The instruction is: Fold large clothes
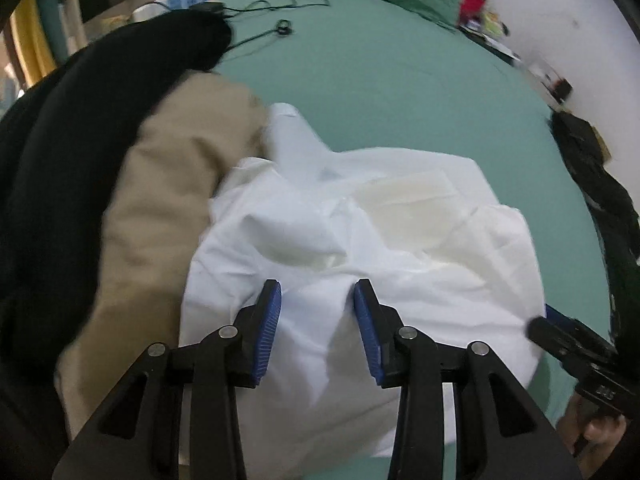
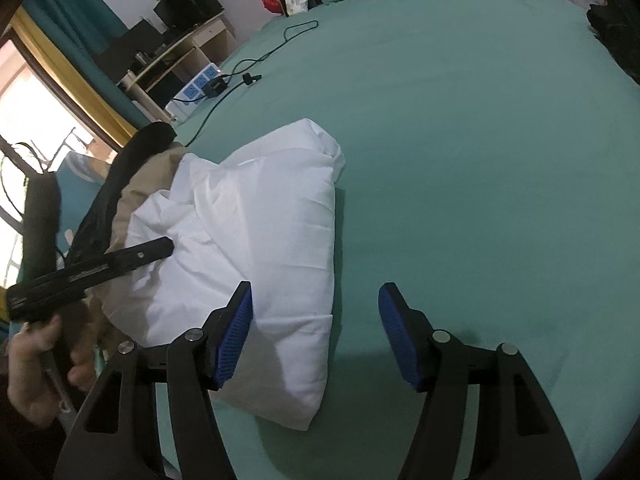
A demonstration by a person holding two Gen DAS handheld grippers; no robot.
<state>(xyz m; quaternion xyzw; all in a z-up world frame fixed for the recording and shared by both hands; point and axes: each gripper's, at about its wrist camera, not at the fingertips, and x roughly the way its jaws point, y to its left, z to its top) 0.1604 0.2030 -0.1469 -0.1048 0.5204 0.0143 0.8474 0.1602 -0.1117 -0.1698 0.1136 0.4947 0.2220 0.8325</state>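
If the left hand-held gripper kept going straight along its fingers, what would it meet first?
Most likely the white garment: the left hand-held gripper points down at its bunched fabric, jaws apart with nothing clamped. Depth is uncertain.

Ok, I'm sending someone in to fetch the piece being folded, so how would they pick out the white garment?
Start at the big green bed sheet that fills the room. Near its front edge a pile of clothes lies in a row: a black garment outermost, then a tan one. The white garment is the bundle lapping onto the tan one, the only bright white piece there.
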